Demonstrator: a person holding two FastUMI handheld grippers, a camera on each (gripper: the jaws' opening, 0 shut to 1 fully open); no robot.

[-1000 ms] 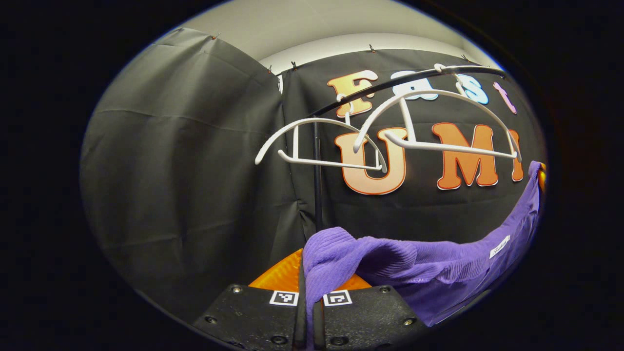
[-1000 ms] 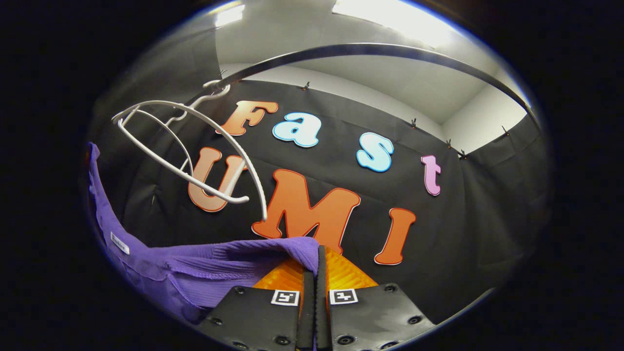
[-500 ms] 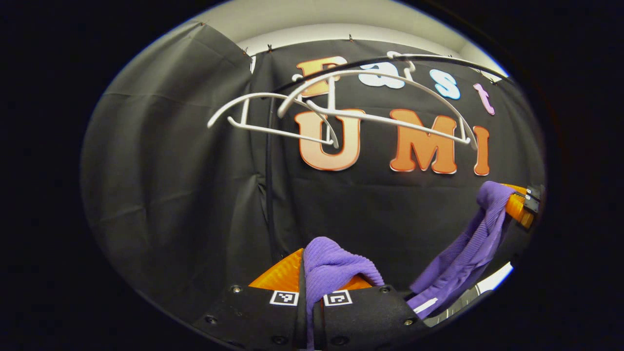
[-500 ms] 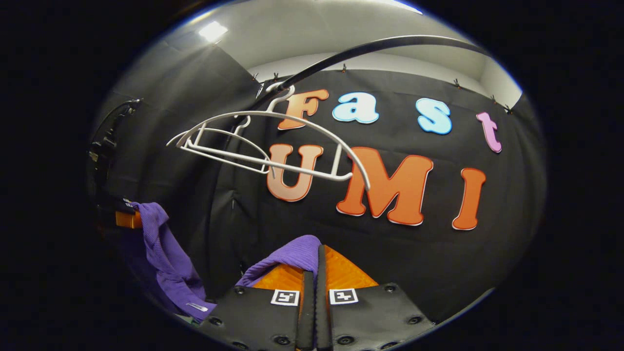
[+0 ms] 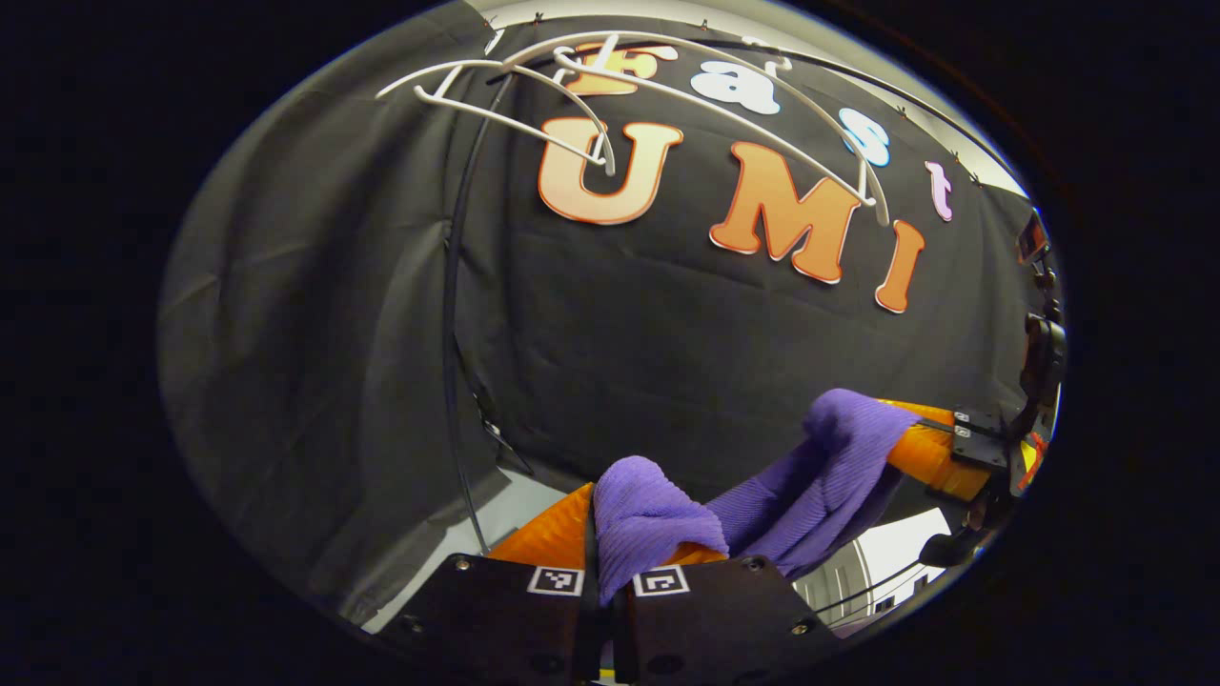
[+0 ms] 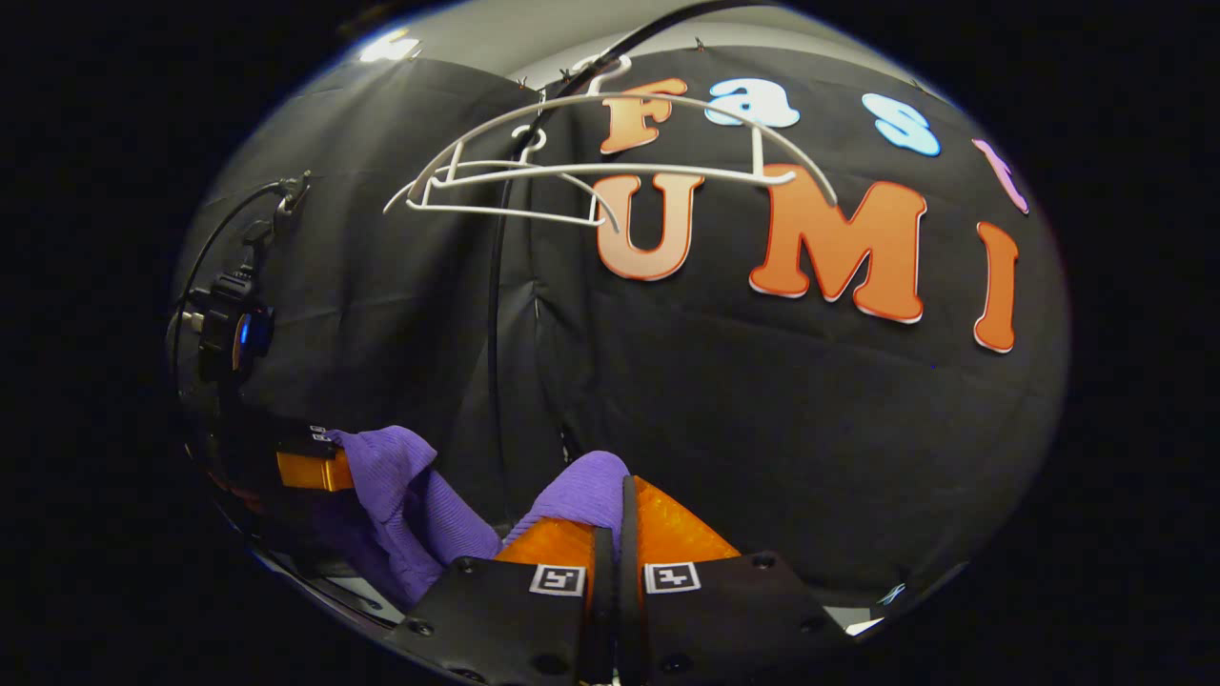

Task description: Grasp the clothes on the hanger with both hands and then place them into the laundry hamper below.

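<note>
Left gripper view: your left gripper point(image 5: 602, 534) and right gripper point(image 6: 618, 519) jaws pinch the purple garment point(image 5: 820, 467), slung between them | hangers point(image 6: 610, 157) above, bare | carry-down step | next: lower over the hamper, then release.

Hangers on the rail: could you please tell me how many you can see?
2, both white and bare. The nearer hanger hangs in front; the smaller-looking farther hanger sits behind it to the left. Others may be out of sight.
</note>
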